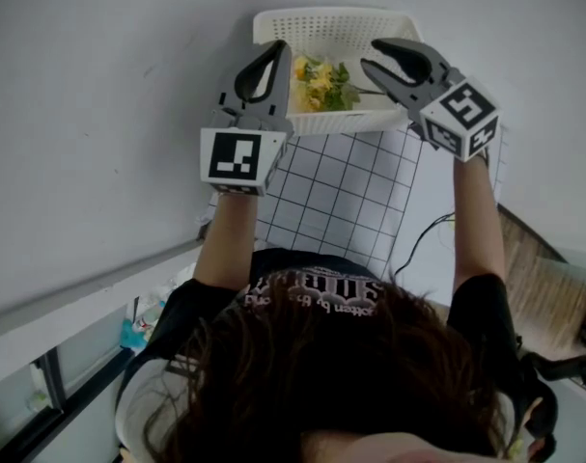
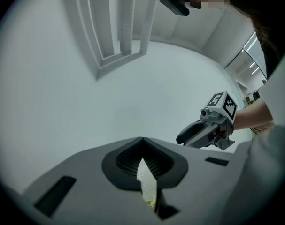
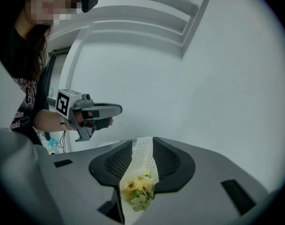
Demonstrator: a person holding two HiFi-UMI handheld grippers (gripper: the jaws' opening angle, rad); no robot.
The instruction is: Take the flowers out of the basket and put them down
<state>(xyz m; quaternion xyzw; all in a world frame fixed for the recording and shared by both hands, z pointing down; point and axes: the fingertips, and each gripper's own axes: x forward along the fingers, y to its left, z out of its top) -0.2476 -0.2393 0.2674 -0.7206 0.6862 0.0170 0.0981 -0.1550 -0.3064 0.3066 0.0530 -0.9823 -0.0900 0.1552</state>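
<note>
The white basket point(image 1: 370, 121) sits on a pale table point(image 1: 99, 114), its near edge over a checked sheet point(image 1: 341, 196). The flowers point(image 1: 320, 83), yellow with green leaves, lie inside the basket towards its left half, with a thin stem running right.

The left gripper point(image 1: 278, 48) is at the basket's left rim. In the left gripper view its 2 jaws meet at the tips, and a strip of perforated basket wall point(image 2: 146, 177) is pinched between the pads.

The right gripper point(image 1: 370, 53) is over the basket's right side, pointing at the flowers. In the right gripper view its jaws stand apart, and the flowers point(image 3: 138, 189) and the perforated basket point(image 3: 142, 156) show in the gap. The pads do not press on the flowers.
</note>
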